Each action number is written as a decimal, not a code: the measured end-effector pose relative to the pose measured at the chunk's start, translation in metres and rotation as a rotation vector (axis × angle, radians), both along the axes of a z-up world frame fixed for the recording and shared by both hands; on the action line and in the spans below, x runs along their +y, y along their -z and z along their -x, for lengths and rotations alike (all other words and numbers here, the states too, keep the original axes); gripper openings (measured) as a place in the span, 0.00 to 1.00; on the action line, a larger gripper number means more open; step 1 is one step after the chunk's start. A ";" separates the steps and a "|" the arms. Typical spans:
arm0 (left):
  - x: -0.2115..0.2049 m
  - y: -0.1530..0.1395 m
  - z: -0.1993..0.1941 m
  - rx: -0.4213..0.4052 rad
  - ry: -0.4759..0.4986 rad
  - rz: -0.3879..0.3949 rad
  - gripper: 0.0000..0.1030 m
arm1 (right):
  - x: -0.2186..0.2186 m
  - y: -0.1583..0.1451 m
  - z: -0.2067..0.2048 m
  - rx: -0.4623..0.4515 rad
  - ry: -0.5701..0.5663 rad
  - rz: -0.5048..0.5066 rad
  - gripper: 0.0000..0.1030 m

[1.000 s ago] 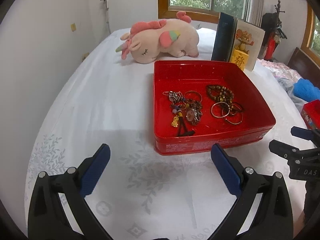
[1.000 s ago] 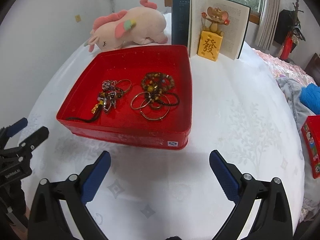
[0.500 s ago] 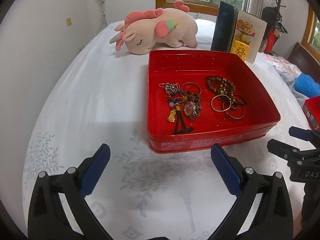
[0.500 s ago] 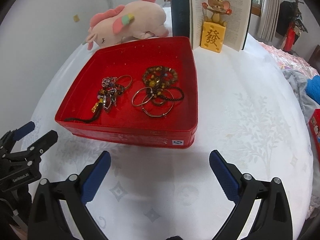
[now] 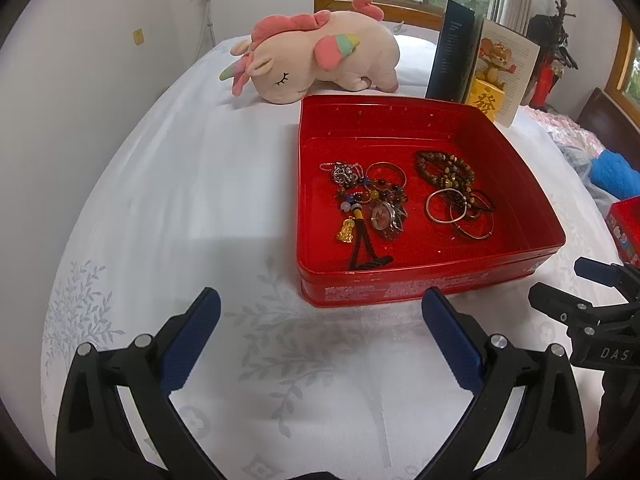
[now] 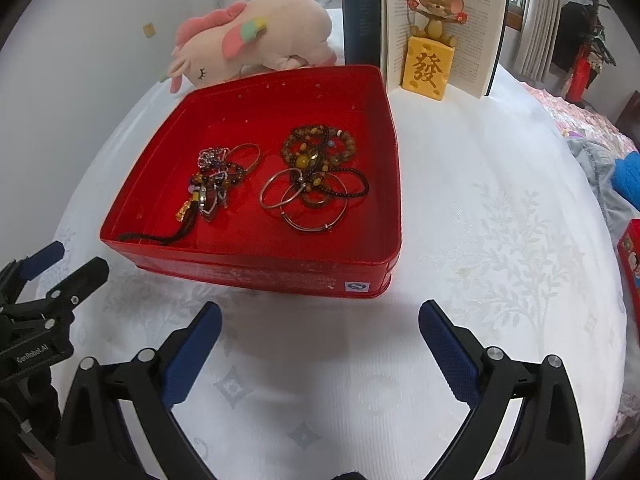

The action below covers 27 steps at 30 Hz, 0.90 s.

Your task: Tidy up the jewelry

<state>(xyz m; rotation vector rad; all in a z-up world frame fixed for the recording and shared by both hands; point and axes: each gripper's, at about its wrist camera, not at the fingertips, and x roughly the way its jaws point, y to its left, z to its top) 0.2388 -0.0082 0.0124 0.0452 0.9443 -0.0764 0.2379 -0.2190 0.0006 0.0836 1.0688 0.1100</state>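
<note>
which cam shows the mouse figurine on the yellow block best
The right wrist view: the mouse figurine faces the camera, whole and unobstructed before the open book. The left wrist view shows it smaller, partly hidden behind the book's cover.

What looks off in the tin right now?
Nothing spilled or damaged. The jewelry in the red tin lies in two tangled heaps: chains and charms on one side, beads and bangles overlapping on the other.

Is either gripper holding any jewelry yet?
No, the left gripper and right gripper are open and empty; the jewelry lies in the red tin.
</note>
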 end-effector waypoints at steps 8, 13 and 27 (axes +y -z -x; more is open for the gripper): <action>0.000 0.001 0.000 0.002 0.000 -0.001 0.97 | 0.000 0.000 -0.002 -0.003 -0.002 -0.001 0.96; 0.000 0.002 -0.001 0.009 0.001 0.000 0.97 | -0.001 0.000 -0.002 -0.001 0.000 0.001 0.96; 0.003 0.003 -0.002 0.010 -0.003 0.001 0.97 | 0.000 0.000 -0.002 -0.005 0.001 0.006 0.96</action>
